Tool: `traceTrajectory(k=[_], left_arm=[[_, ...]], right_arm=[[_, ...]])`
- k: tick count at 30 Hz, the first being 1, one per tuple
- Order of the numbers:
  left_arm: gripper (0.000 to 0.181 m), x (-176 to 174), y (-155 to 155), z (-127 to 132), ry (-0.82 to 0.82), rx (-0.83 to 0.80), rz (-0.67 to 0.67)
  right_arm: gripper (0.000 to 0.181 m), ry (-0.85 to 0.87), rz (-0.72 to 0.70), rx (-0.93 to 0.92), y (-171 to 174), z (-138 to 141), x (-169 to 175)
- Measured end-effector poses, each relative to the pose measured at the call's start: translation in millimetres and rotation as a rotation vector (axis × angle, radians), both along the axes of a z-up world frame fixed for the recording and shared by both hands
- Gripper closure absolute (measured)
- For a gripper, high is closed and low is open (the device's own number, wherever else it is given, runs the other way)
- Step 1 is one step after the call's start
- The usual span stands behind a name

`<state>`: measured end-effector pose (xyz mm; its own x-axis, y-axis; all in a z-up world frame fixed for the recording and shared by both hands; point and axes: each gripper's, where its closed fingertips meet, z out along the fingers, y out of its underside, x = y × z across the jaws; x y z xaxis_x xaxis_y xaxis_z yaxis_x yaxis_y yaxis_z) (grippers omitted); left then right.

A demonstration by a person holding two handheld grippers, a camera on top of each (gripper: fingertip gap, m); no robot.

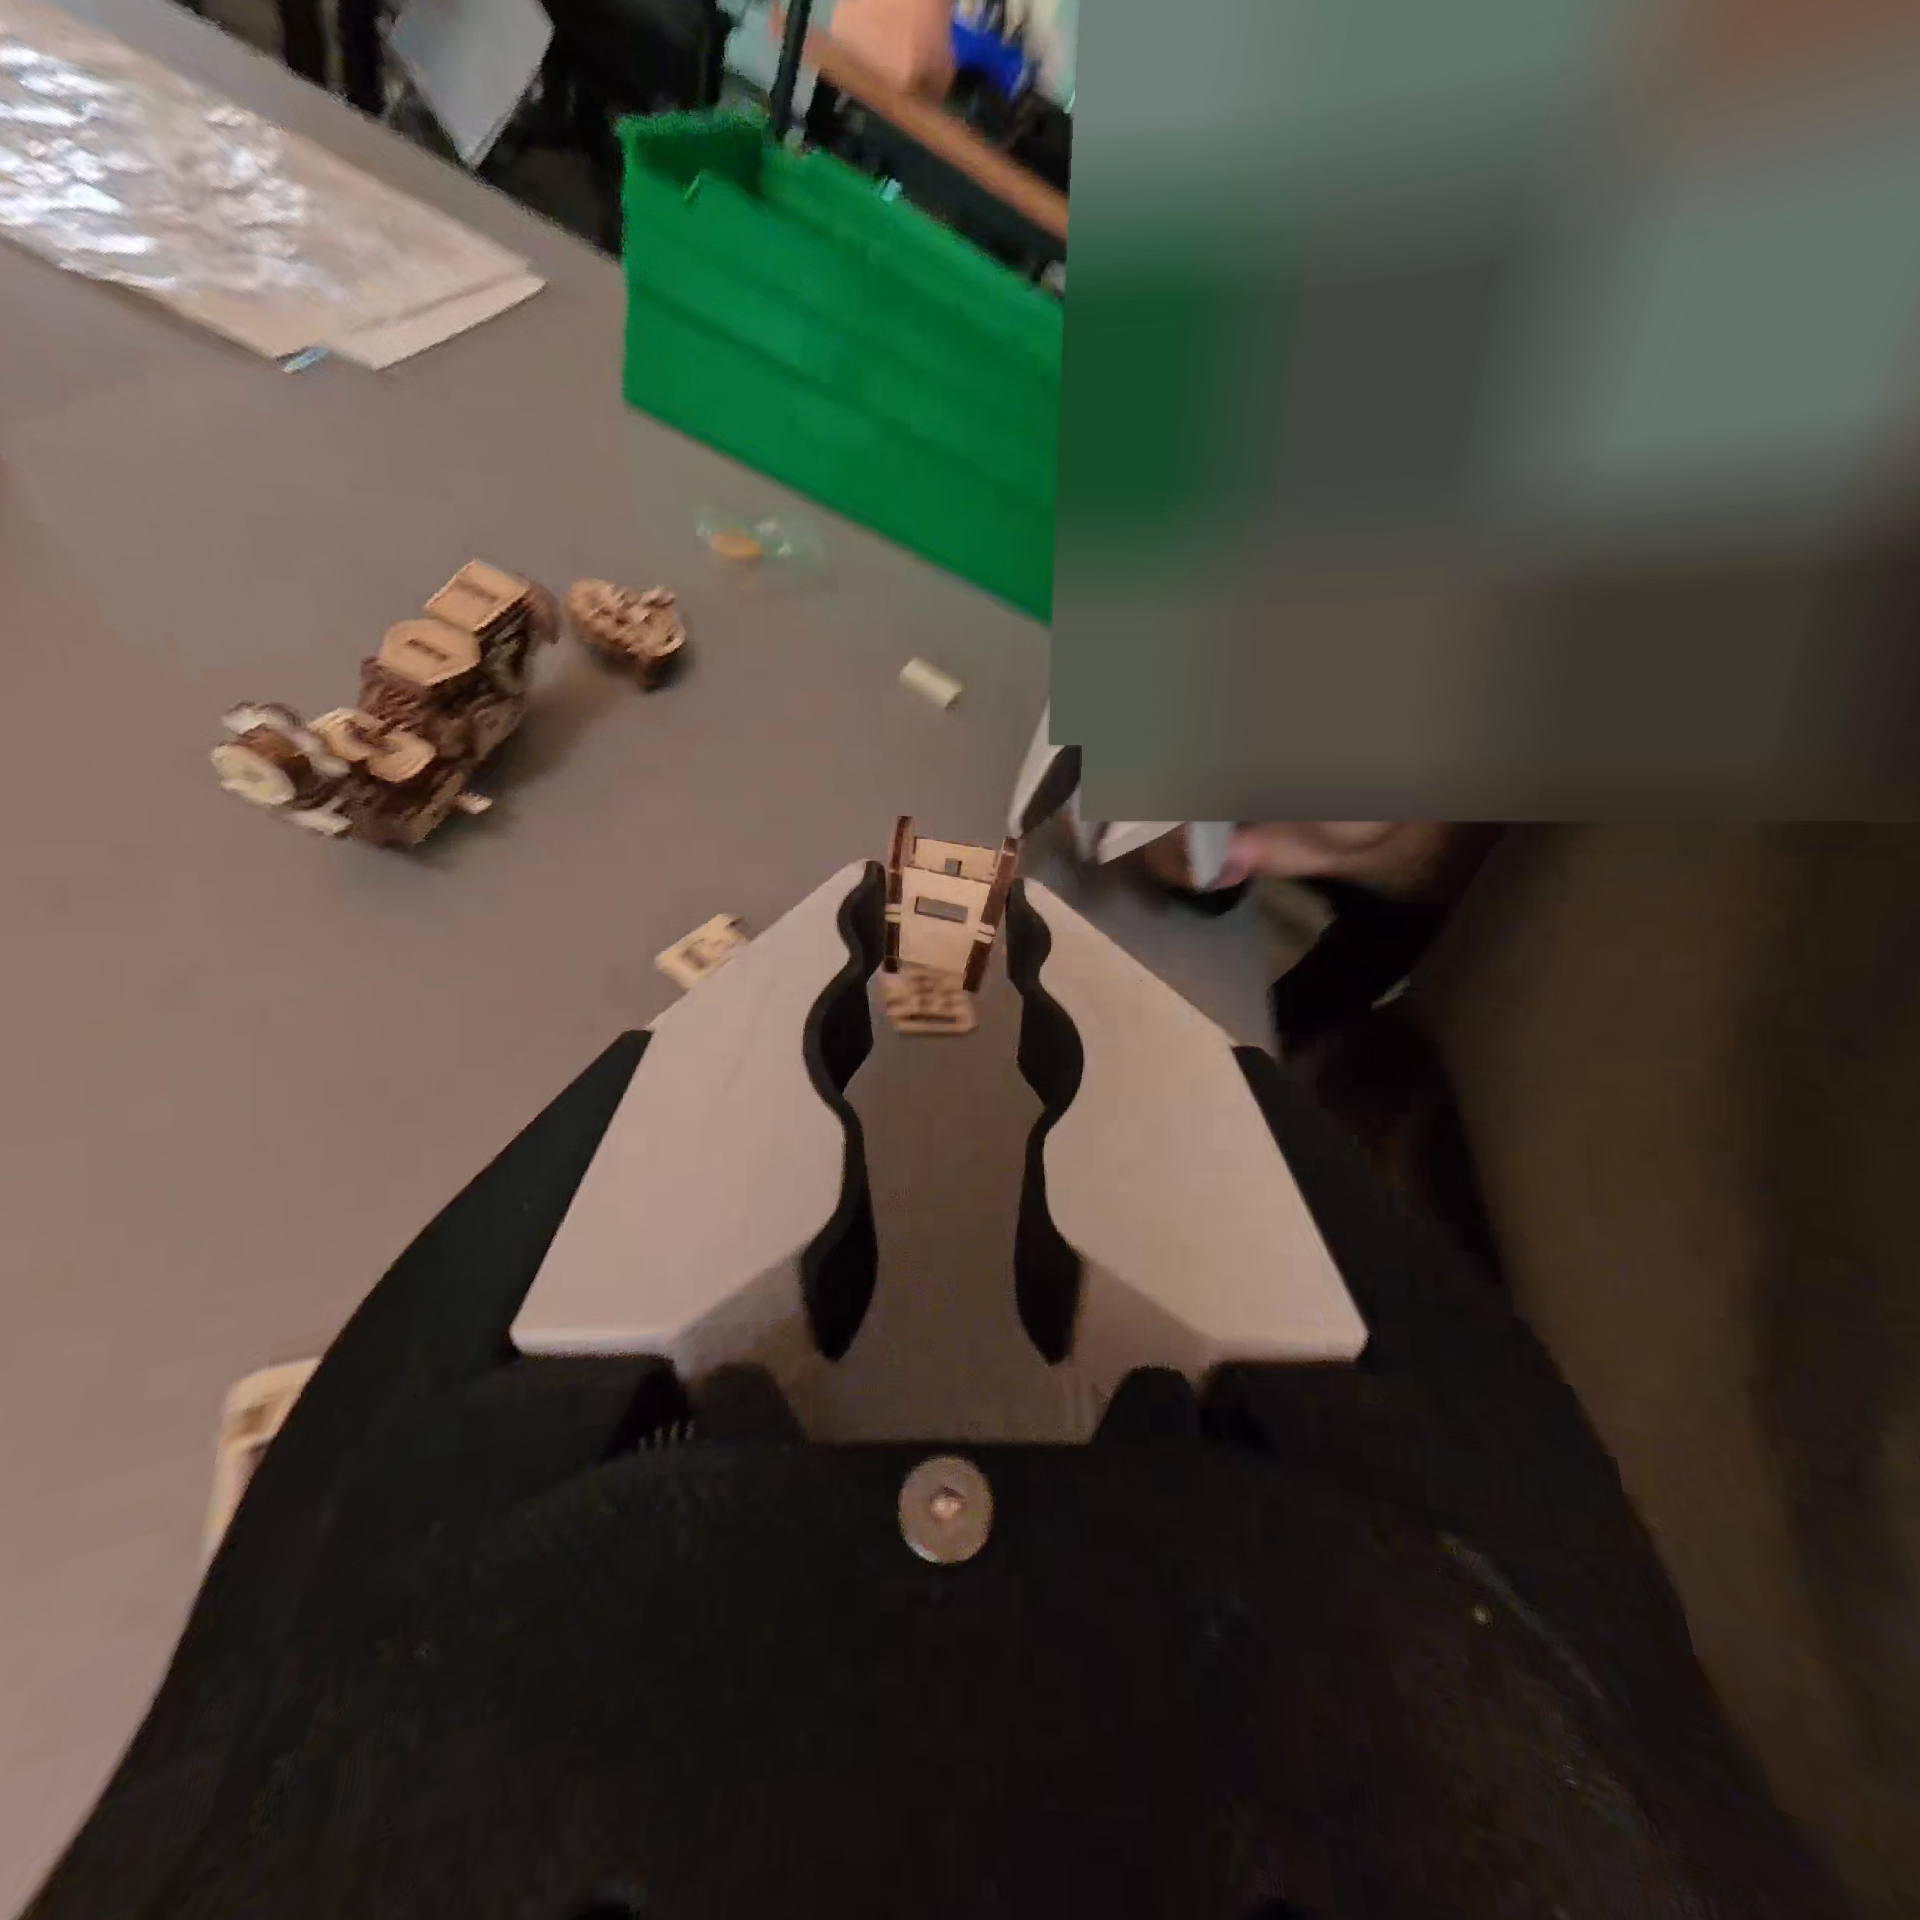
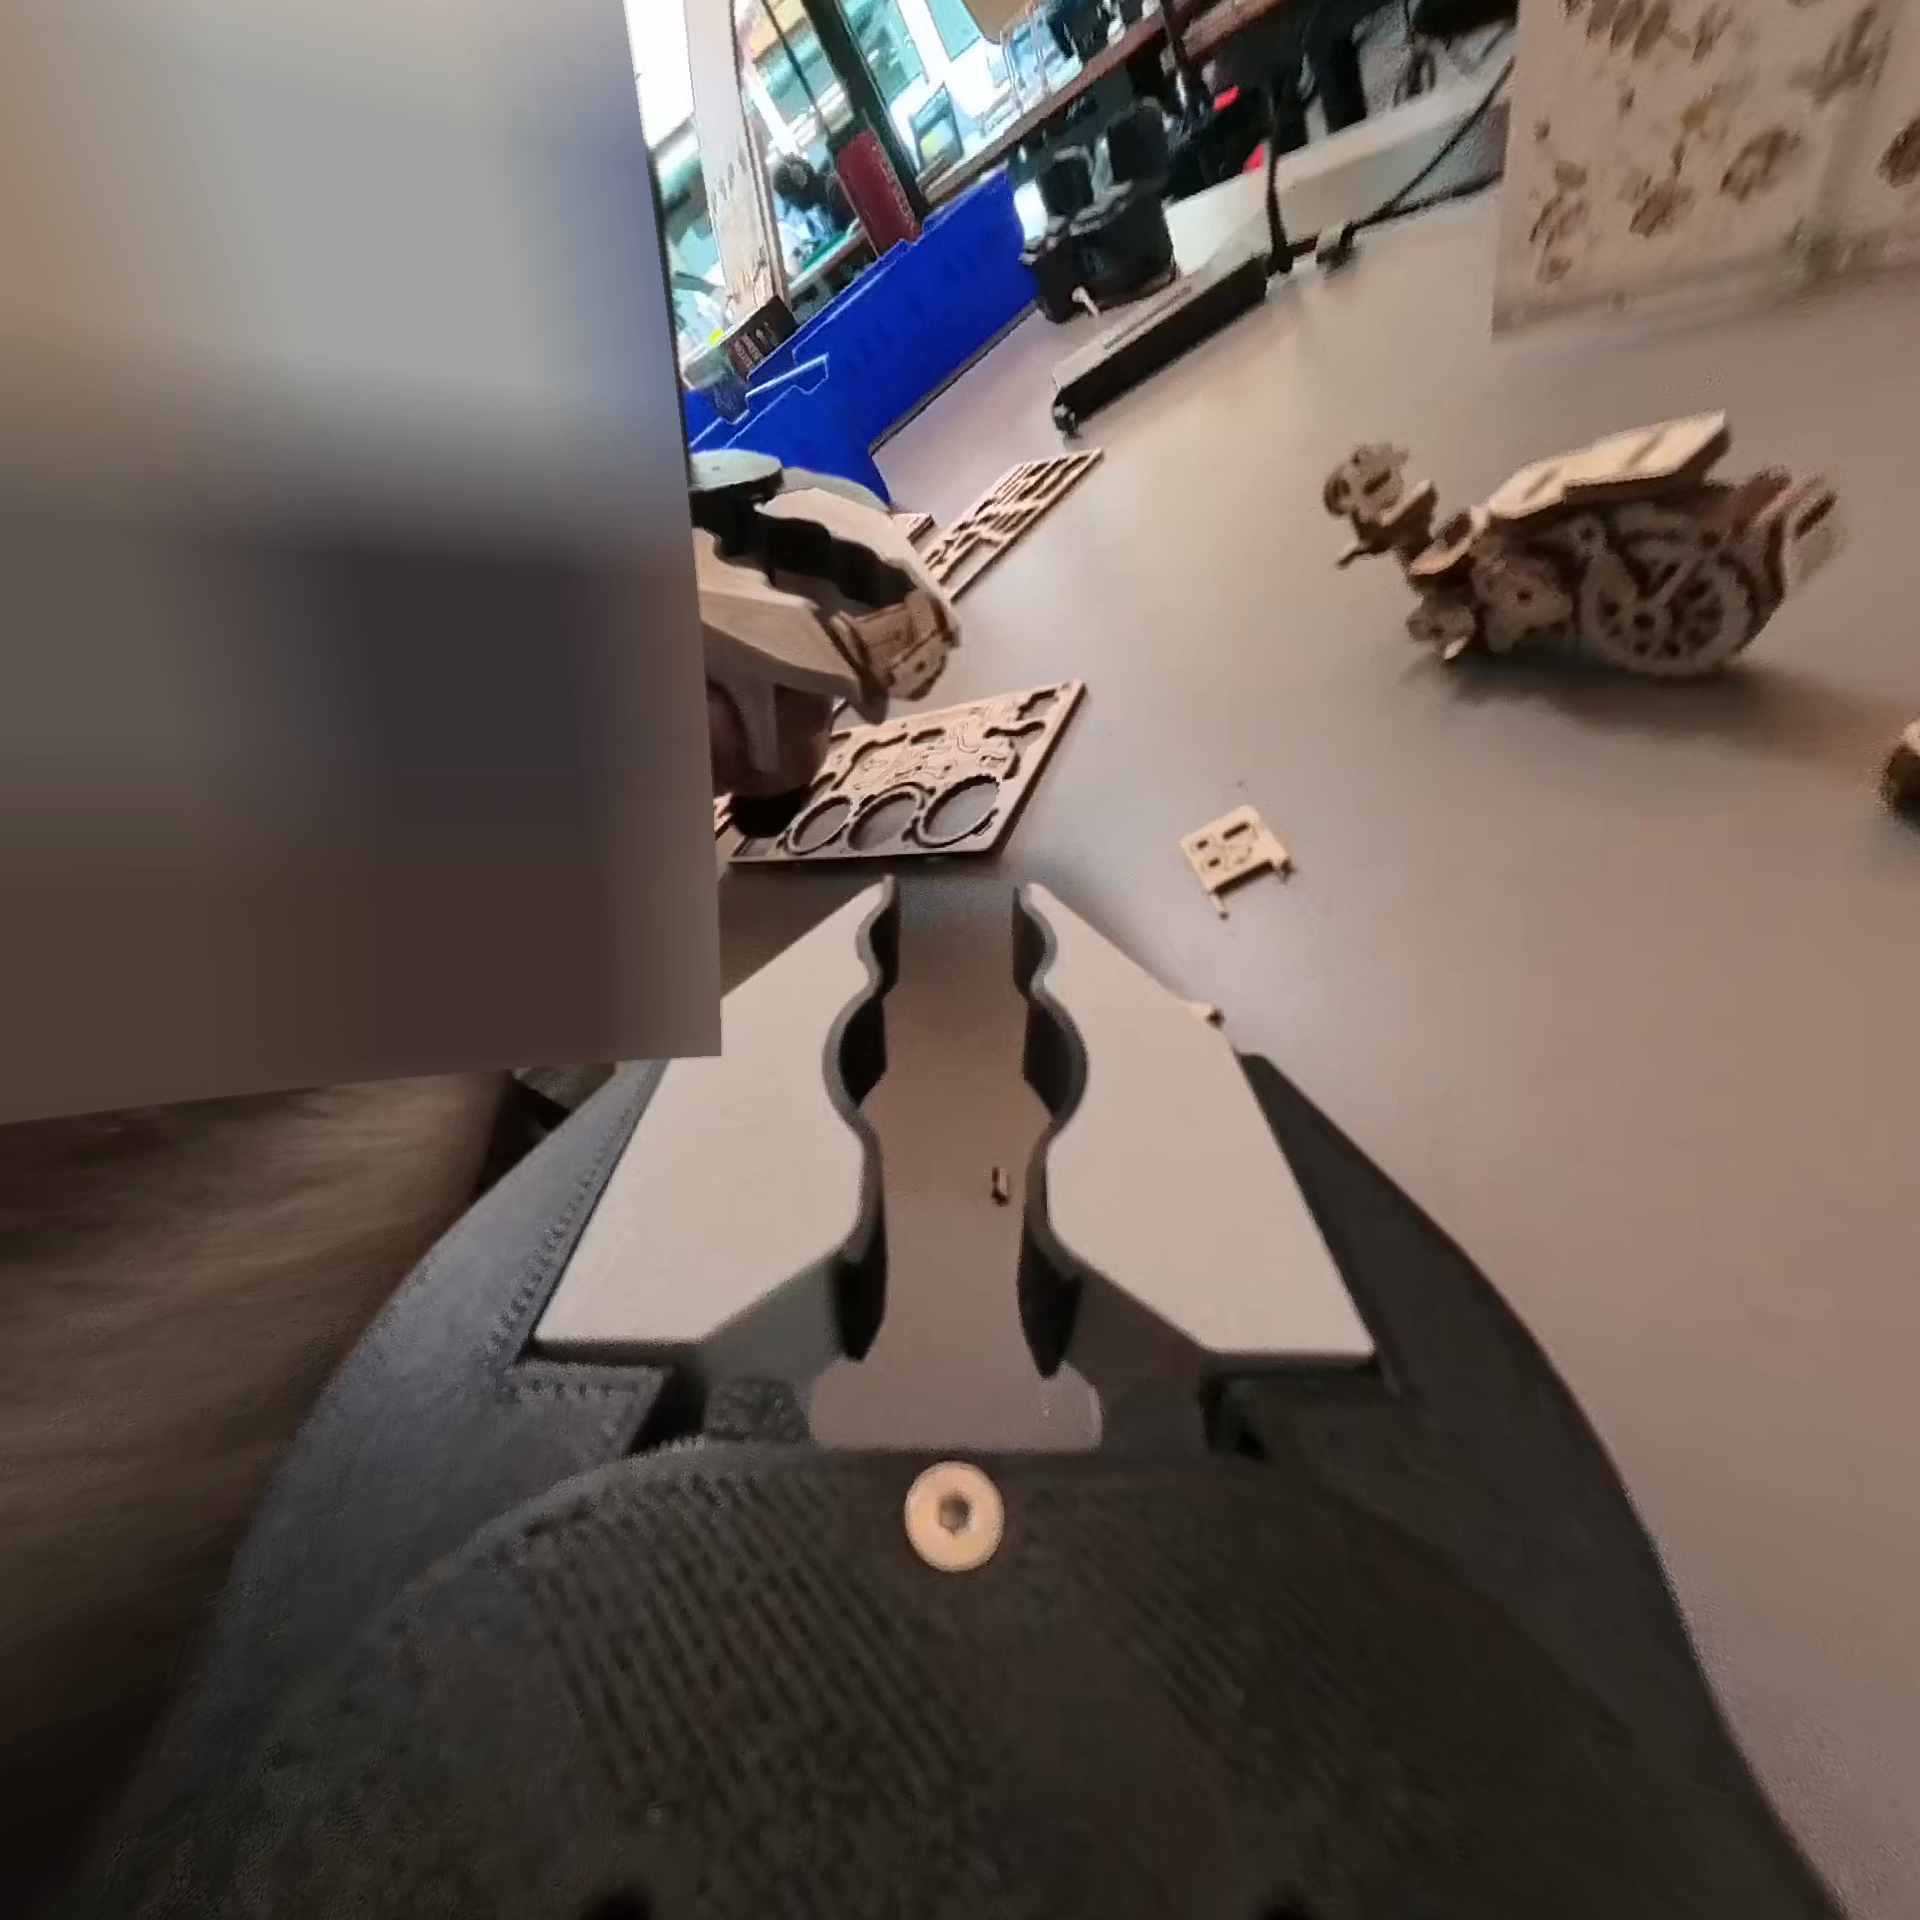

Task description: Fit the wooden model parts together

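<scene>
The left wrist camera is looking steeply down along its fingers at the grey table (image 1: pixel 208 1039), close above it. The right wrist camera is facing low across the same table (image 2: pixel 1455 1039). Both are catching the big wooden model (image 1: pixel 384 717) (image 2: pixel 1590 561) farther off

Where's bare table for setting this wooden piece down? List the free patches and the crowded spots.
Free: the grey stretch between the small flat part and the assembled wooden model, ahead of the open right claw. Crowded: around the punched-out sheets beside the left claw, which grips a wooden piece.
</scene>
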<state>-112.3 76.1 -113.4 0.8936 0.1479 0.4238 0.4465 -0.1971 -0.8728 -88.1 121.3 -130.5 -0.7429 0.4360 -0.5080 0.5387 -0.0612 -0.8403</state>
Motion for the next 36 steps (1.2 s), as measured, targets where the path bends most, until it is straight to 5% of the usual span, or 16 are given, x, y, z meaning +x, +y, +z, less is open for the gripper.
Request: traceTrajectory(k=[4, 10, 16, 26, 36], left_arm=[[0.159, 21, 10, 23, -0.161, 0.184, -0.056], [0.16, 52, 25, 33, -0.488, 0.361, -0.154], [0.16, 73, 35, 42, -0.657, 0.447, -0.242], [0.16, 89, 40, 46, -0.715, 0.465, -0.292], [0.16, 93, 42, 46, -0.724, 0.461, -0.309]], right_arm=[[0.166, 0.074, 0.007, -0.082, -6, 23, 9], [0.165, -0.084, 0.051, -0.372, -1, 42, 14], [0.159, -0.226, 0.262, -0.535, -3, 51, 36], [0.144, -0.202, 0.348, -0.55, -7, 60, 52], [0.152, -0.198, 0.355, -0.519, -12, 56, 54]])
